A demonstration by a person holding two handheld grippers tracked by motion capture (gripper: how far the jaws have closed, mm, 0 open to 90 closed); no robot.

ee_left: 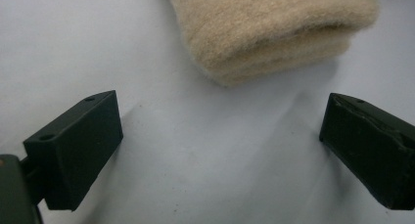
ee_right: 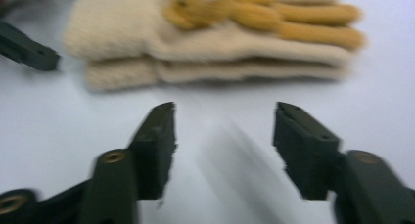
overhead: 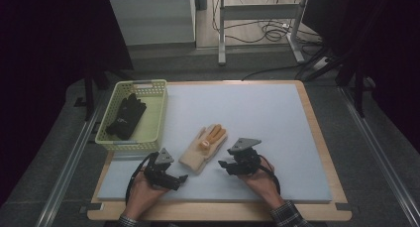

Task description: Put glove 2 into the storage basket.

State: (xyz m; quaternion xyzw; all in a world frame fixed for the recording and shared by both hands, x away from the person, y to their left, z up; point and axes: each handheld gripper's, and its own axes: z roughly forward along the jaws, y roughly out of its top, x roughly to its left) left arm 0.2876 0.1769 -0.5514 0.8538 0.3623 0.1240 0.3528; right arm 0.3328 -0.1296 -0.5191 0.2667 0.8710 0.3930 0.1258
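Note:
A cream knitted glove pair (overhead: 203,149) with orange fingers lies stacked on the white mat, cuff toward me. My left gripper (overhead: 182,179) rests low at the cuff's left, open, the cuff (ee_left: 274,33) just beyond its empty jaws. To the right of the glove pair (ee_right: 210,38), my right gripper (overhead: 222,163) is open with nothing between its fingers; its jaws point at the glove's side, a short gap away. A black glove (overhead: 126,117) lies in the pale yellow basket (overhead: 153,119).
The basket stands at the mat's back left corner. The white mat (overhead: 257,118) lies on a wooden board (overhead: 322,147). Beyond the table are a desk frame's legs and cables on the floor (overhead: 267,31).

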